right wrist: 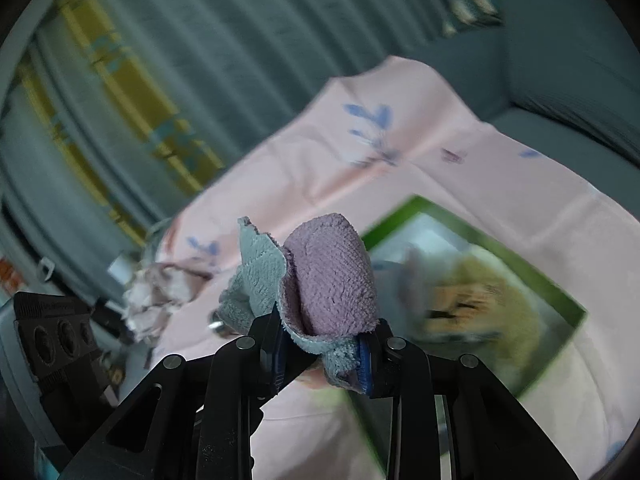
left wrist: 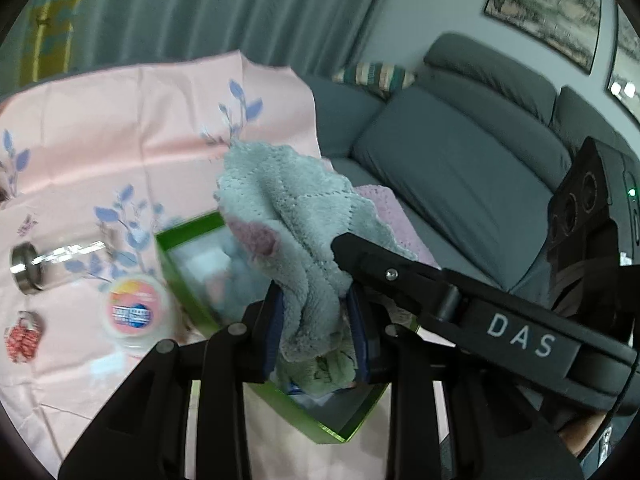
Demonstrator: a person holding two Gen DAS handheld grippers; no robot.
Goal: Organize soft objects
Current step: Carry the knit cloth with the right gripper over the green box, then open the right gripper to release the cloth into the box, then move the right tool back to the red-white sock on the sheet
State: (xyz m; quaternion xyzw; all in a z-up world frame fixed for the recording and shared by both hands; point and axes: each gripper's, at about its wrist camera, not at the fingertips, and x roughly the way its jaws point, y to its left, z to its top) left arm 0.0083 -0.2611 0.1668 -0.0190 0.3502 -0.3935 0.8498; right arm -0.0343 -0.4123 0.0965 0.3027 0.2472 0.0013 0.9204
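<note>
My left gripper [left wrist: 316,332] is shut on a grey-green fluffy cloth [left wrist: 296,216] with a pink-purple underside, held above the green box [left wrist: 188,280]. My right gripper [right wrist: 322,354] is shut on another part of the same cloth [right wrist: 332,272], whose purple side bulges up between the fingers. The right gripper's black body crosses the left wrist view [left wrist: 480,312] and reaches the cloth from the right. The green box [right wrist: 560,340] lies on the pink floral tablecloth [right wrist: 400,168]. It holds soft items, one of them yellow-orange [right wrist: 480,304], blurred.
On the tablecloth [left wrist: 100,140] left of the box are a round pink-lidded tub [left wrist: 134,312], a clear jar with a metal lid [left wrist: 28,268] lying on its side and a small red-white item [left wrist: 22,340]. A grey sofa [left wrist: 460,168] stands behind; curtains hang at the back.
</note>
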